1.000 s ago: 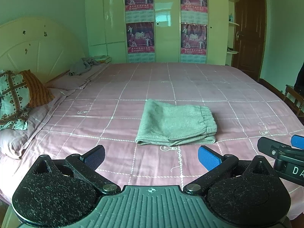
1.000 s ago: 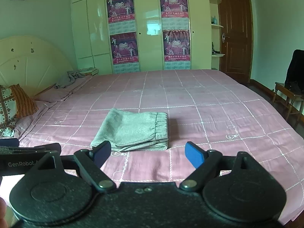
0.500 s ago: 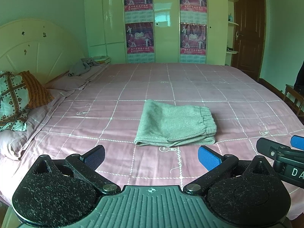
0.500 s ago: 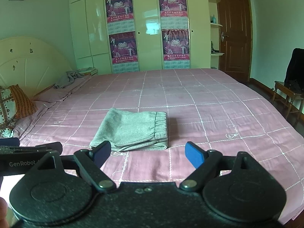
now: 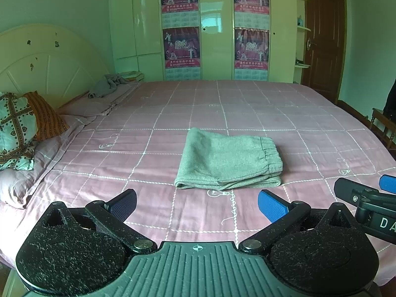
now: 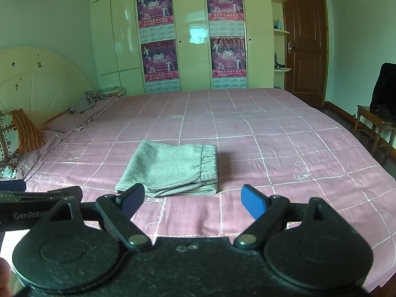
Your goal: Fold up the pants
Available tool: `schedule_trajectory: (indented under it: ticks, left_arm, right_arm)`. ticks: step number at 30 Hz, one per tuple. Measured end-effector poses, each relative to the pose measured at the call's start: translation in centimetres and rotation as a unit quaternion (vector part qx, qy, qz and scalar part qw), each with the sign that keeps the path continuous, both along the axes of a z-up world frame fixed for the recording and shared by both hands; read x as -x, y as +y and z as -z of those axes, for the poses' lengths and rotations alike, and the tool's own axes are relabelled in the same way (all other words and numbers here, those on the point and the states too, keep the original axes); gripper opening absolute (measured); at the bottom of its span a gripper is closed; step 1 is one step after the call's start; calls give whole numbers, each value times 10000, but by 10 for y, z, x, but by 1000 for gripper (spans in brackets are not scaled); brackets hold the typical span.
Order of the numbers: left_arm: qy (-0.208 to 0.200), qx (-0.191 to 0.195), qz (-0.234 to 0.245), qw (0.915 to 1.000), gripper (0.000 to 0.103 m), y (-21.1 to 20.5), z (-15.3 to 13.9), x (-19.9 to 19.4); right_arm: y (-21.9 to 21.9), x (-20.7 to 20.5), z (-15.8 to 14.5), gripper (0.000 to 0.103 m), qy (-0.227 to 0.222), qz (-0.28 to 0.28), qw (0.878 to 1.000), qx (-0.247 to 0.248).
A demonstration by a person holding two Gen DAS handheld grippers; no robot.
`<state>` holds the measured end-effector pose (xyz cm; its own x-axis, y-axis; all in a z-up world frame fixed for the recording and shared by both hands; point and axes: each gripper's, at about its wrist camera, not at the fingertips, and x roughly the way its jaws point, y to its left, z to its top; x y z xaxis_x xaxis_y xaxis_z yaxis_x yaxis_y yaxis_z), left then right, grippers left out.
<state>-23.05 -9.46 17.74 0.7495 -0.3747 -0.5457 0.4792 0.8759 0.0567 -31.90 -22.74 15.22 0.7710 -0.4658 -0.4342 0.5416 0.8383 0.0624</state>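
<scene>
Grey pants (image 5: 229, 159) lie folded into a neat rectangle on the pink checked bedspread (image 5: 173, 113), waistband to the right. They also show in the right wrist view (image 6: 170, 170). My left gripper (image 5: 196, 204) is open and empty, held back from the pants near the bed's front edge. My right gripper (image 6: 191, 198) is open and empty too, just short of the pants' near edge. The right gripper's arm shows at the right of the left wrist view (image 5: 366, 198).
Patterned pillows (image 5: 19, 126) lie at the left by the headboard (image 5: 44, 66). A crumpled grey cloth (image 5: 106, 86) lies at the far left corner. A wardrobe with posters (image 5: 215, 27) stands behind the bed. A wooden chair (image 6: 373, 123) and a door (image 6: 304, 39) are at the right.
Both grippers have drawn back very slightly from the folded pants. The pants have not moved.
</scene>
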Motion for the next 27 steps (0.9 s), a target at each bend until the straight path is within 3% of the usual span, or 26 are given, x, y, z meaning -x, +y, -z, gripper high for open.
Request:
schedule_trajectory:
  ticks: [22,27]
  left_arm:
    - [80,-54,39,9999,103,-10,5,-15]
    - [-122,-51,170,9998,103,-19,8,-18]
  right_arm:
    - [-4,-4,3,85,54,-1,10000,-21]
    - [-9,-10,4,85,105,0,9999,-41]
